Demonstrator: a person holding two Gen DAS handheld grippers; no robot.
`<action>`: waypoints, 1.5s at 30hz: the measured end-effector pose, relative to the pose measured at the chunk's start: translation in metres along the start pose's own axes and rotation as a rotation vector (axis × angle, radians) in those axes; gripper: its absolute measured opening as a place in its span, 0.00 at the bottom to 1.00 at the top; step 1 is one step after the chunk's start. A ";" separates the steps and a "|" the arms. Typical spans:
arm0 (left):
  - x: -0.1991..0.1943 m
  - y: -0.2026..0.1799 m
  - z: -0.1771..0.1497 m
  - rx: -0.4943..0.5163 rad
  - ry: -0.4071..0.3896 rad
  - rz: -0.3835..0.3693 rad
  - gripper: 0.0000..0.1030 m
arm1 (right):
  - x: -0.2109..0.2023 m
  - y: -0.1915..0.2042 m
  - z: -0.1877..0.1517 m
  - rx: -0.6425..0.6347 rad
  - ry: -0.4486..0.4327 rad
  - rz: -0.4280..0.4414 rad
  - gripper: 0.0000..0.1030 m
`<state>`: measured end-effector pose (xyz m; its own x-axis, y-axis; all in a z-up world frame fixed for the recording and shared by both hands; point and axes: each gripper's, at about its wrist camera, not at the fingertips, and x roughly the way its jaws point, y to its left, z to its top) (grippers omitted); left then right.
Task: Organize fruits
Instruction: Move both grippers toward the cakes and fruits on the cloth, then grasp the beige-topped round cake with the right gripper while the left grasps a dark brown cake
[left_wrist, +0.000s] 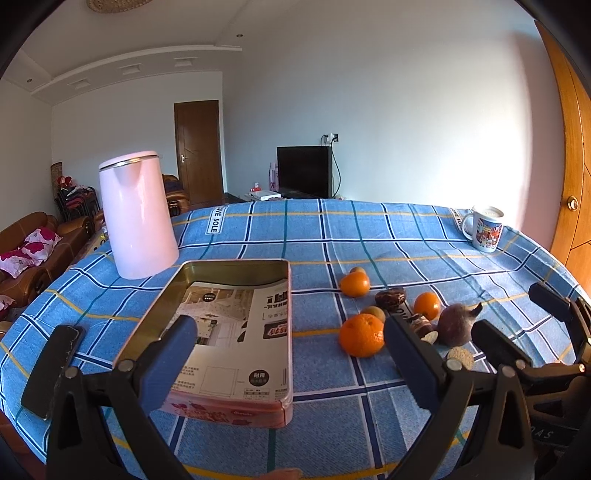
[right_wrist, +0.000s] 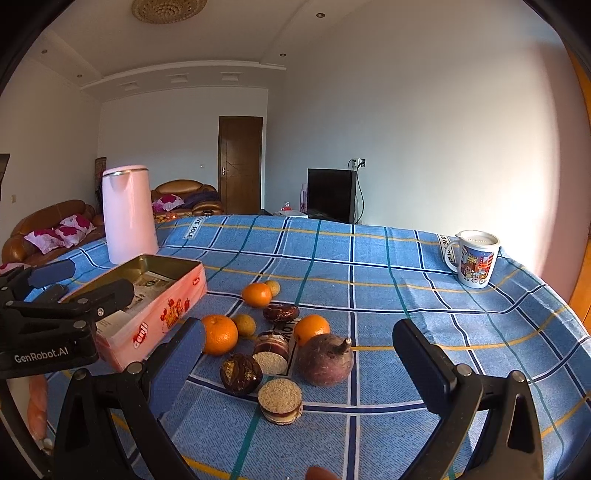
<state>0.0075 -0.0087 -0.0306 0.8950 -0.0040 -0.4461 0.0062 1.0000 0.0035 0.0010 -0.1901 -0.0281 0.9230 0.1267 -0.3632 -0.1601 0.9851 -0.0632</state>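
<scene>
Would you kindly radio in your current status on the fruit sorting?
Left tool open, right tool open, both empty. Tin holds no fruit; oranges loose on tablecloth. Snack cakes mixed among fruit.

Blue plaid tablecloth (right_wrist: 369, 258), pink tin (right_wrist: 162, 314), pale pink kettle (right_wrist: 127, 214), orange mandarins (right_wrist: 219, 334).

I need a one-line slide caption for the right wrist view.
Open right gripper faces oranges, dates and a purple root on blue checked cloth beside a pink tin.
</scene>
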 end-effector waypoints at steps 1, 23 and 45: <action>0.003 -0.002 -0.003 0.006 0.009 -0.003 1.00 | 0.002 -0.001 -0.004 -0.013 0.009 -0.013 0.99; 0.024 -0.030 -0.022 0.058 0.082 -0.085 1.00 | 0.045 -0.004 -0.040 -0.005 0.311 0.150 0.34; 0.059 -0.096 -0.019 0.183 0.235 -0.226 0.73 | 0.001 -0.060 -0.033 0.101 0.095 0.072 0.34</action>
<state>0.0513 -0.1047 -0.0748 0.7354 -0.2020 -0.6468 0.2910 0.9562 0.0322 -0.0001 -0.2531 -0.0551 0.8724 0.1905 -0.4501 -0.1844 0.9811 0.0578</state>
